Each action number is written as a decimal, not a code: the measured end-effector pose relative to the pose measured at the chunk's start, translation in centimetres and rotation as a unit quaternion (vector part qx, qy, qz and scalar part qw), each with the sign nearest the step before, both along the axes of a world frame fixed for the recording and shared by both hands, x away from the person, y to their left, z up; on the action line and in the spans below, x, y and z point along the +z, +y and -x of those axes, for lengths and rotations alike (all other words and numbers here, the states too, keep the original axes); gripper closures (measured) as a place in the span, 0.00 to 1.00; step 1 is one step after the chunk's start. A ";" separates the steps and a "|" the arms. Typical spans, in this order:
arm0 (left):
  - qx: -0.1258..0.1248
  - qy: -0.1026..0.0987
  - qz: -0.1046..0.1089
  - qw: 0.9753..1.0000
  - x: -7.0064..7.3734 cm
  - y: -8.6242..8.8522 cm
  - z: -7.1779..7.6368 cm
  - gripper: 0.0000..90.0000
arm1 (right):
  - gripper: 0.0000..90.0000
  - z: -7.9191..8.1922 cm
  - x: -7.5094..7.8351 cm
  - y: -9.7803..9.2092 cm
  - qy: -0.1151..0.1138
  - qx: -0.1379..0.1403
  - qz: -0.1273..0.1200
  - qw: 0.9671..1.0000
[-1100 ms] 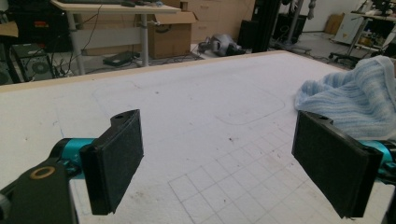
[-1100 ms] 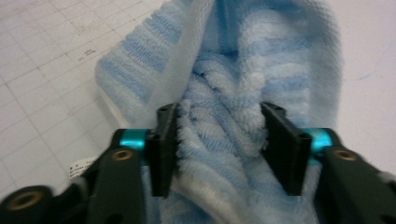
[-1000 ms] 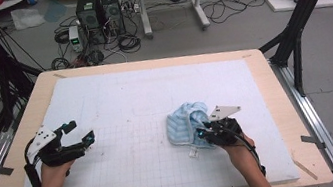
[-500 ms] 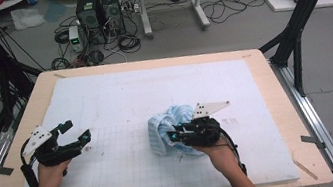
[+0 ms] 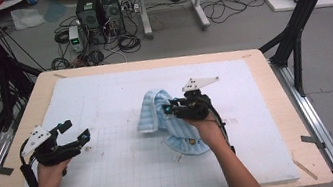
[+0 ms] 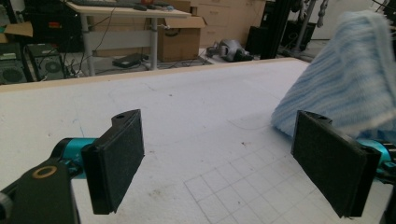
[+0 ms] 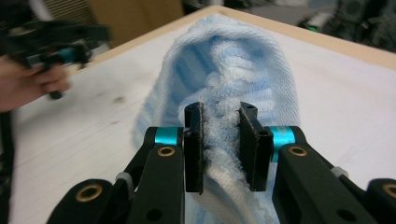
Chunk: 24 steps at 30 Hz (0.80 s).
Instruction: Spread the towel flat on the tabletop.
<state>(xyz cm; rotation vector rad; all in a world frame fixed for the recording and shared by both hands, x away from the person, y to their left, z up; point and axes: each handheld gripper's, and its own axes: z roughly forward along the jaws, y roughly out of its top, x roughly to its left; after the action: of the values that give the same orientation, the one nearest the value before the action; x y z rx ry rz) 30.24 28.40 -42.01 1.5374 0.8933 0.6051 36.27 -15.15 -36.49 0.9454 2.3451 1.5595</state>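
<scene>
A light-blue striped towel (image 5: 166,119) lies bunched near the middle of the white gridded mat (image 5: 104,98). My right gripper (image 5: 173,108) is shut on a fold of it and holds that part lifted off the mat; in the right gripper view the towel (image 7: 233,70) is pinched between the black pads and arches away ahead. My left gripper (image 5: 75,130) hovers over the mat's left side, open, with nothing between its wide-set pads (image 6: 119,158). In the left gripper view the towel (image 6: 345,88) rises at the right.
The mat covers a wooden table (image 5: 280,121) whose edge shows all round. Beyond the far edge stand computer towers (image 5: 98,8), cables and cardboard boxes on the floor. Black frame legs (image 5: 296,27) flank the table.
My right gripper has carried the held towel leftward and away from me, toward the mat's centre, and lifted it. The left gripper has drifted slightly right and stayed open.
</scene>
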 end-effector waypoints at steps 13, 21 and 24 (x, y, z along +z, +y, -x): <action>-0.002 0.004 0.002 1.000 -0.1 -0.3 0.1 0.20 | 0.81 -5.2 -1.7 -5.9 0.031 -0.212 0.047 0.976; -0.006 0.009 0.000 1.000 -0.3 -0.3 0.0 0.20 | 0.60 -5.0 -2.8 -8.4 0.049 -0.282 0.096 0.953; -0.005 0.009 0.001 1.000 -0.3 -0.3 0.0 0.20 | 0.46 -4.3 -2.1 -8.5 0.040 -0.290 0.071 0.953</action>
<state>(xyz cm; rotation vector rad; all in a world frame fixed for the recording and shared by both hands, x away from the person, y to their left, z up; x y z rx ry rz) 30.27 28.06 -42.27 1.5468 0.8985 0.5838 40.55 -23.65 -38.60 1.5052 1.9272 1.1190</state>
